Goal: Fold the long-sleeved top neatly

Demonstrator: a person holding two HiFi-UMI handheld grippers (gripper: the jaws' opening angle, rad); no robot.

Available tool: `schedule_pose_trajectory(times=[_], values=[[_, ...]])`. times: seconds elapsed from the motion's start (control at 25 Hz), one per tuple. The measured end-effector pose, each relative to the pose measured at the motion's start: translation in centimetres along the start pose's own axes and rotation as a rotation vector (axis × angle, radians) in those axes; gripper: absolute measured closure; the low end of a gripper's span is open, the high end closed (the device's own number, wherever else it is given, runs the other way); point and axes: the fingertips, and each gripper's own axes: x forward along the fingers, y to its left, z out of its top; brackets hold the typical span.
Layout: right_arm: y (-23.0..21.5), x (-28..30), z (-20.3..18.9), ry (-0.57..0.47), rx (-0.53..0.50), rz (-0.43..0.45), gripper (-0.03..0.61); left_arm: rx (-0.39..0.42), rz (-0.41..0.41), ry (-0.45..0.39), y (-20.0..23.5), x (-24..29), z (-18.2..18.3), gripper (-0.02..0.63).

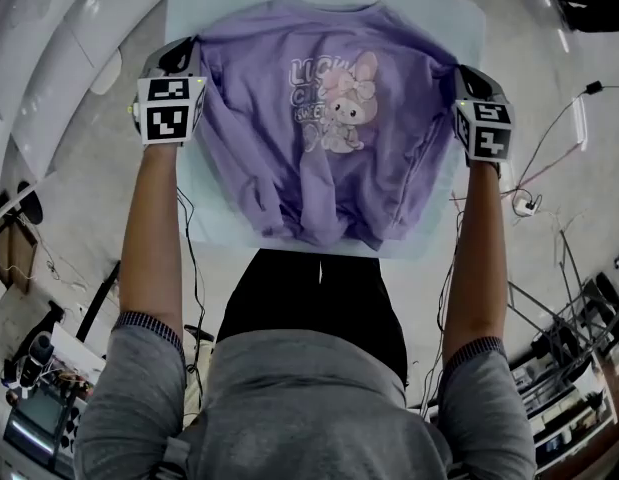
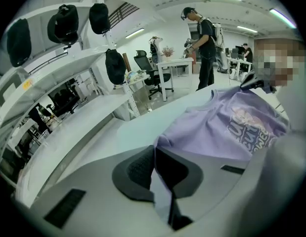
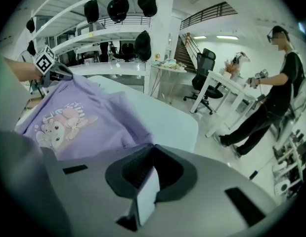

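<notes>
My left gripper (image 2: 155,149) has its jaws pressed together on the edge of the top (image 1: 319,168), with the purple cloth pinched right at their tips. From that pinch the top spreads away ahead and to the right of these jaws, over the table (image 1: 459,18). The table's pale surface shows just beyond the tips and off to their left. Farther past the jaws, black caps (image 2: 64,19) hang on white racks. A person (image 2: 206,43) stands by a desk well behind the table.

Between my two grippers the top is spread face up. Its print (image 1: 334,103) of a rabbit and lettering sits about midway from one pair of jaws to the other. The collar is on the side away from me, and the hem reaches the table's near edge, close to my body.

My right gripper (image 3: 152,149) is clamped the same way on the top's opposite edge, jaws together with cloth caught at the tips. The top stretches off to the left of these jaws, with the left gripper at its far end. Ahead and to their right the table ends. Beyond it a second person (image 3: 271,88) stands well off, near a chair (image 3: 207,68).
</notes>
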Motion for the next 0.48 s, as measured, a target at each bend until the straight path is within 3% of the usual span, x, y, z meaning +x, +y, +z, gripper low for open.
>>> schedule_pose_trajectory(times=[0.2, 0.48], values=[[-1.3, 0.9, 1.0, 0.023, -0.103, -0.036, 0.561, 0.119, -0.058, -0.026, 1.0, 2.2, 1.0, 0.589], [-2.4, 1.7, 1.6, 0.03, -0.189, -0.093, 0.56, 0.16, -0.095, -0.039, 2.0, 3.8, 0.9, 0.589]])
